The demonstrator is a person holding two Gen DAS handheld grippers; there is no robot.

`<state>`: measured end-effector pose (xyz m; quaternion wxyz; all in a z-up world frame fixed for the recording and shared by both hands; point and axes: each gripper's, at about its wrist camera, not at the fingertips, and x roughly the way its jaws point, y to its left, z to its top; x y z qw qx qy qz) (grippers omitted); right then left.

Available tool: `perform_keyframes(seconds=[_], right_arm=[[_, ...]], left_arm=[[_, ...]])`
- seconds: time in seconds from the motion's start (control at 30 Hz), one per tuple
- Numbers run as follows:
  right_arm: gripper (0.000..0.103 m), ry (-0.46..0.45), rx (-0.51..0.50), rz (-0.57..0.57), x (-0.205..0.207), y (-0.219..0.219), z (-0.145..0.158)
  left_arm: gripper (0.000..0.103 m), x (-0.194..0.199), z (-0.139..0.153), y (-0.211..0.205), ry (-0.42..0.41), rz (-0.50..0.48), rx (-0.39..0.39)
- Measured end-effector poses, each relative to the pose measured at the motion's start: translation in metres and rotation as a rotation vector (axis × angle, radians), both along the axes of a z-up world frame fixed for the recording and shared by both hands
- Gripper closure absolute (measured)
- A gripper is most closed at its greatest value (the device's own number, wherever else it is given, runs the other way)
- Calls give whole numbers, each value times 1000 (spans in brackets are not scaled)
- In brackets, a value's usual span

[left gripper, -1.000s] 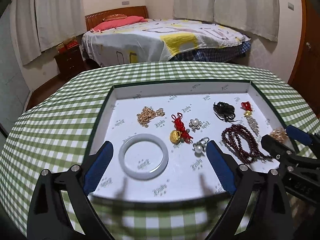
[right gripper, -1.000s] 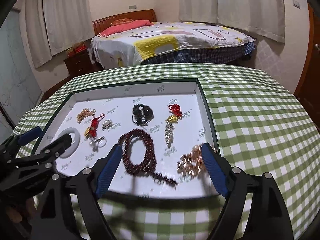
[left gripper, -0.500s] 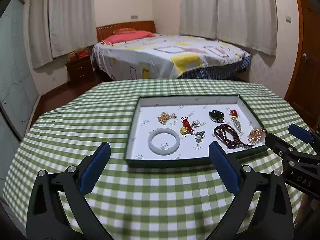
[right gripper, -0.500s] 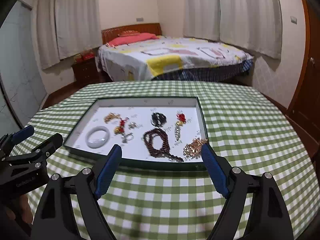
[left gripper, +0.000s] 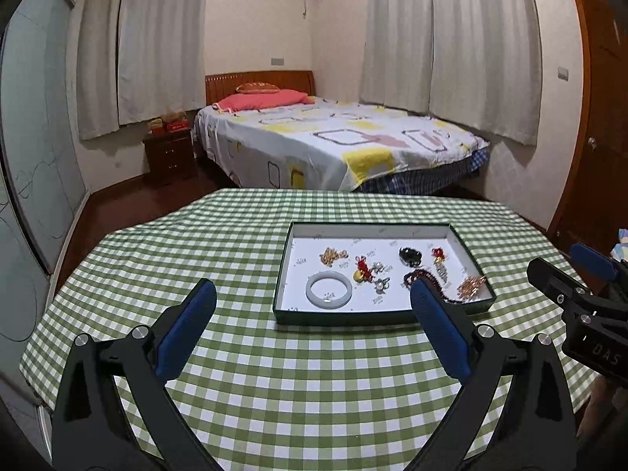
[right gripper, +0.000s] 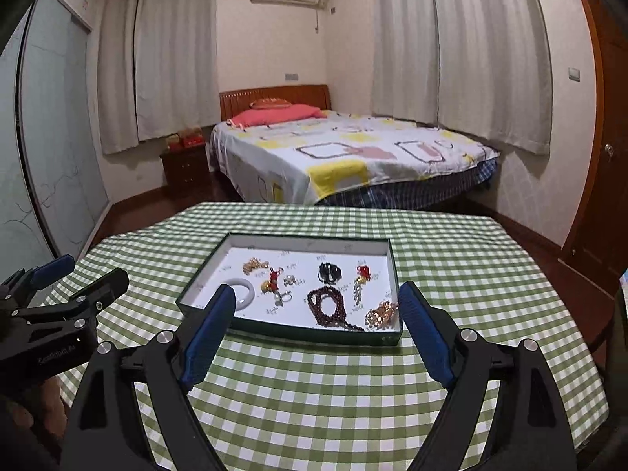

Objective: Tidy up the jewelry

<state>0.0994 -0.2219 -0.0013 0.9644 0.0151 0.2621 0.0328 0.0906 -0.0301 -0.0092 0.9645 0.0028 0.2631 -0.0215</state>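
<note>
We see the green-checked tabletop (left gripper: 243, 235) carrying a dark green tray (left gripper: 341, 317) with a white floor, and both our grippers, the left gripper (left gripper: 313, 306) and the right gripper (right gripper: 316, 310), hang near its front edge with jaws spread wide and empty. Inside the tray lie a dark red bead necklace (right gripper: 327, 306), a pale jade bangle (left gripper: 329, 289), a gold chain cluster (right gripper: 380, 314) in the near right corner, and a small pearl ring (left gripper: 381, 285).

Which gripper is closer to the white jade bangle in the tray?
Left, marginally. The white jade bangle lies at the tray's left end, ahead-right of the open left gripper. The open right gripper faces the tray's right half, bangle ahead-left. Neither touches it.
</note>
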Motion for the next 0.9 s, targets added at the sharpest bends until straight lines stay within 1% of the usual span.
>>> perform_keyframes(seconds=[0.17,0.3,0.47,0.9], right_arm=[[21,-23,0,1,-11,0,11],[21,-47,3,2,-17,-1,18],[21,-65,1,1,-23,-1,22],[21,-78,-3,0,-28,0,25]], left_arm=[[6,-16,17,0,-40,-5,-10],[6,-23,25,1,-60,-7,-12],[6,-25,26,1,-60,-12,-8],[6,-27,28,2,-65,-10,-14]])
